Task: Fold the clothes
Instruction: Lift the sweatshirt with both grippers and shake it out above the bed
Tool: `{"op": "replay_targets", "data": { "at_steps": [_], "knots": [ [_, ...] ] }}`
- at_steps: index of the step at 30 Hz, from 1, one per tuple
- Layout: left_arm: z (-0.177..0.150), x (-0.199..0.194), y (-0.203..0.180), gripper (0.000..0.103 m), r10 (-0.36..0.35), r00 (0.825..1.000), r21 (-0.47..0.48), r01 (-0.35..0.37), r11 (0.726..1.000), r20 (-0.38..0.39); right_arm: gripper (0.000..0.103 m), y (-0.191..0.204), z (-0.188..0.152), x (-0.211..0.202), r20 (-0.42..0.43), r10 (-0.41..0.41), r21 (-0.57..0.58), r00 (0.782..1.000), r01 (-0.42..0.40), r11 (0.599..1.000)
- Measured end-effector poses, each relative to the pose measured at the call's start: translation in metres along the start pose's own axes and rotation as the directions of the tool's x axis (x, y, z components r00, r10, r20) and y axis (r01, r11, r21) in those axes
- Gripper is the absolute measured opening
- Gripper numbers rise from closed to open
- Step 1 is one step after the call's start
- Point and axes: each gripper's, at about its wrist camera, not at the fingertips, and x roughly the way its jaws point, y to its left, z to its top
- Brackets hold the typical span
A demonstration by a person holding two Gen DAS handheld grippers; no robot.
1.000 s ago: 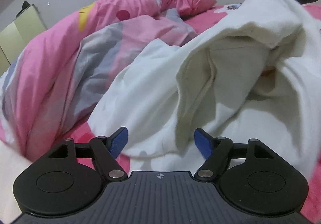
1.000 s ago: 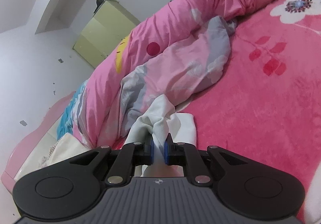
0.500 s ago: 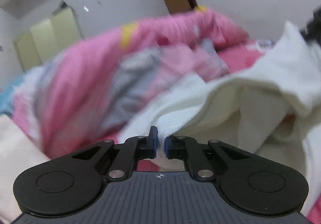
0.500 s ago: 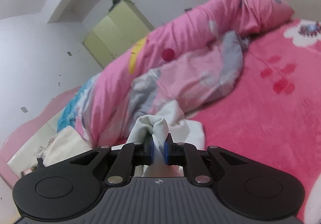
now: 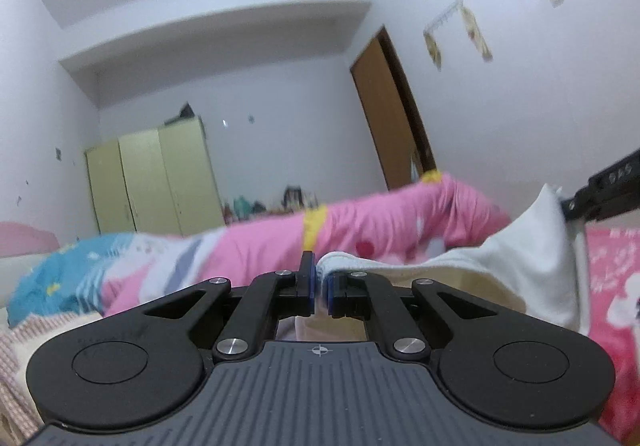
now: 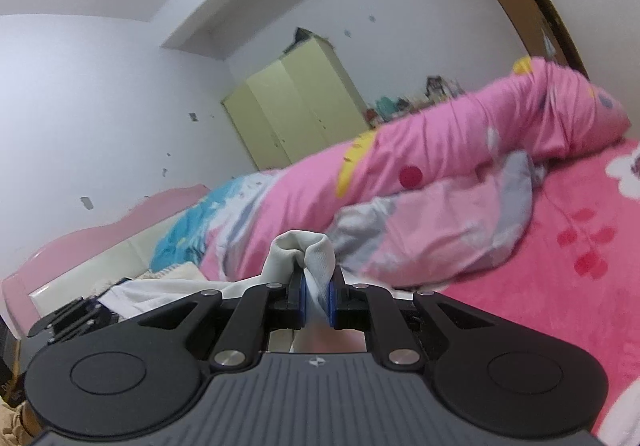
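The left gripper (image 5: pixel 319 288) has its fingers pinched narrow on the hemmed edge of the white garment (image 5: pixel 500 274); the right gripper (image 6: pixel 317 300) clamps a bunched fold of it. The cloth hangs between them above the pink bed (image 6: pixel 560 286). Either thin pinch could slip, and the rumpled quilt (image 6: pixel 460 166) beyond might snag the hanging cloth.

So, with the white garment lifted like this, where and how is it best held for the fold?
Probably by its edge, at two spread points, as it is now. The left gripper is shut on the hem of the white garment, coming in level; the right gripper pinches a bunched fold. The cloth hangs slack between them, so pulling those edge grips apart should flatten it over the pink bedspread.
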Motion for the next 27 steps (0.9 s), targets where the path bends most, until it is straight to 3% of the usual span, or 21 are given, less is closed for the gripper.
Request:
{"op": "replay_targets", "data": {
  "at_steps": [10, 22, 25, 27],
  "knots": [
    [0.039, -0.048, 0.001, 0.004, 0.017, 0.986, -0.058, -0.007, 0.998, 0.165, 0.011, 0.047, 0.024, -0.054, 0.119, 0.079, -0.121, 0.99, -0.065, 0.991],
    [0.07, -0.094, -0.002, 0.004, 0.023, 0.943, -0.075, 0.002, 0.997, 0.332, 0.011, 0.096, 0.038, -0.104, 0.214, 0.204, -0.256, 0.955, -0.147, 0.956],
    [0.066, -0.091, -0.003, 0.004, 0.019, 0.949, -0.07, 0.003, 0.998, 0.315, 0.011, 0.098, 0.036, -0.099, 0.193, 0.202, -0.263, 0.96, -0.148, 0.954],
    [0.057, -0.083, -0.001, 0.004, 0.011, 0.963, -0.08, 0.011, 0.997, 0.271, 0.011, 0.094, 0.032, -0.088, 0.156, 0.18, -0.251, 0.971, -0.137, 0.958]
  ]
}}
